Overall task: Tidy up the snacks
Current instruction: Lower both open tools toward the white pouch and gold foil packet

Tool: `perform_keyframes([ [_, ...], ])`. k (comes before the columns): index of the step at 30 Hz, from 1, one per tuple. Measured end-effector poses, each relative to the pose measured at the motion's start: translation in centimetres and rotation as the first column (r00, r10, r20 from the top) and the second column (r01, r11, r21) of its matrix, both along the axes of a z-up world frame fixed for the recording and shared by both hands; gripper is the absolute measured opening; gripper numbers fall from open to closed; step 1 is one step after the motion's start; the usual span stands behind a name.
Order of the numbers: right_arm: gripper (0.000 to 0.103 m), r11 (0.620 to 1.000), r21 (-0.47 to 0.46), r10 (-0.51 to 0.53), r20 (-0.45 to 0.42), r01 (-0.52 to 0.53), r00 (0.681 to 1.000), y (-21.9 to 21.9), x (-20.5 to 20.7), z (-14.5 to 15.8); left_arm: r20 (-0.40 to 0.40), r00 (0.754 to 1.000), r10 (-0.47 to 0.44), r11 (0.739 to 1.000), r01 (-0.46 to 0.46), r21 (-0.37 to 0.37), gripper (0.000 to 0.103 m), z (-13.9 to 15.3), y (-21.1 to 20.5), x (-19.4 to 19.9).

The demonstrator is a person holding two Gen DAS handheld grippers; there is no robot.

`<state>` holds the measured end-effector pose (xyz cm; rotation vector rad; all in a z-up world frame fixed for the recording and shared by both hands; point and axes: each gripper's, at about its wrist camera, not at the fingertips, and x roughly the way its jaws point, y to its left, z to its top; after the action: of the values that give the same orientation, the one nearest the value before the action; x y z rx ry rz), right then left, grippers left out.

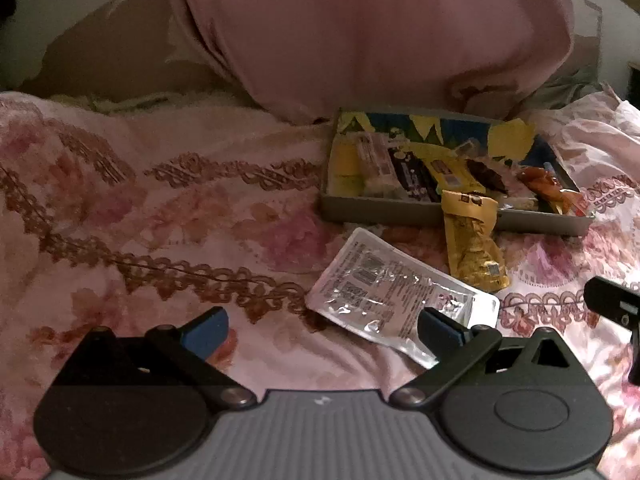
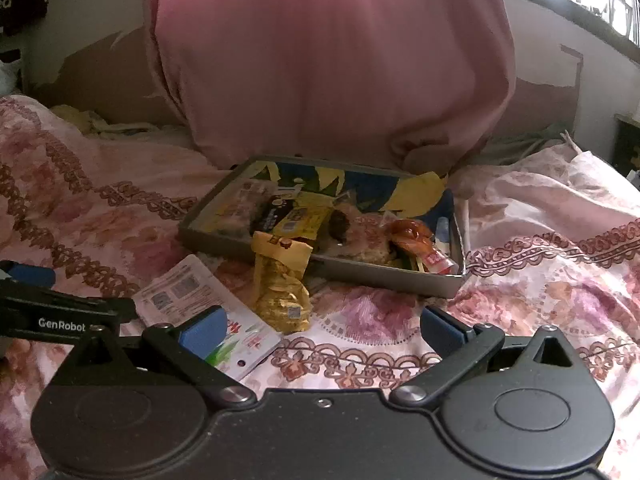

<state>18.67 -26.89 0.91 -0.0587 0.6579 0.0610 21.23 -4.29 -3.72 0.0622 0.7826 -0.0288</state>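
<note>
Snacks mostly sit in a shallow grey tray [image 1: 376, 214] on a pink floral bedspread [image 1: 160, 208], tray at about 1 o'clock in the left wrist view and near 12 o'clock in the right wrist view [image 2: 384, 276]. Two items lie outside it: a yellow snack packet [image 1: 474, 240] leaning over the tray's near wall, top end on the rim, bottom end on the bedspread; and a flat white-and-clear pouch [image 1: 396, 300] flat on the fabric just beside that packet, toward 7 o'clock of it. Right view shows the same yellow snack packet [image 2: 282, 284] and the pouch [image 2: 208, 312] at 9–10 o'clock. Inside the tray: a dark wrapped bar [image 1: 412, 174], a pale packet [image 1: 374, 156], an orange-red wrapped item [image 1: 540, 182] at the right end, others too jumbled to tell. Left gripper [image 1: 322, 330] has jaws spread wide, nothing between them; its right finger overlaps the pouch's near edge in view, contact unclear. Right gripper [image 2: 320, 330] also spread wide and empty, hovering over the bedspread short of the tray; its left finger overlaps the pouch's corner in view. A large pink cushion [image 2: 332, 60] stands behind the tray at 12 o'clock.
</note>
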Motion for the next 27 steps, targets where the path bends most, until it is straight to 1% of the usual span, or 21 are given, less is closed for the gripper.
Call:
perform_keyframes([
  [3, 0.102, 1.000, -0.001, 0.012, 0.009, -0.012, 1.000, -0.3, 0.9, -0.6, -0.019, 1.000, 0.008, 1.000, -0.009, -0.002, 0.103, -0.6, -0.4, 1.5],
  [7, 0.102, 0.999, -0.033, 0.031, 0.029, -0.030, 0.999, -0.3, 2.1, -1.3, -0.034, 0.999, 0.015, 1.000, -0.015, 0.008, 0.103, -1.3, -1.1, 3.1],
  [10, 0.102, 0.999, -0.029, 0.028, 0.020, -0.027, 0.999, -0.4, 3.0, -1.8, -0.054, 0.998, 0.013, 1.000, -0.013, -0.002, 0.103, -2.1, -1.4, 3.9],
  [17, 0.102, 1.000, -0.017, 0.010, -0.010, -0.010, 1.000, -0.8, 4.3, -2.8, -0.087, 0.996, 0.010, 1.000, -0.012, -0.023, 0.103, -3.9, -1.5, 4.7],
  [24, 0.102, 0.999, 0.036, -0.015, -0.039, 0.016, 0.999, -0.8, 5.6, -3.1, -0.133, 0.991, 0.021, 0.998, -0.029, -0.060, 0.103, -4.5, -1.2, 4.9],
  [27, 0.102, 1.000, 0.027, -0.011, -0.039, 0.012, 0.999, -0.5, 6.0, -3.3, -0.152, 0.988, 0.029, 0.997, -0.040, -0.071, 0.103, -4.8, -1.0, 5.0],
])
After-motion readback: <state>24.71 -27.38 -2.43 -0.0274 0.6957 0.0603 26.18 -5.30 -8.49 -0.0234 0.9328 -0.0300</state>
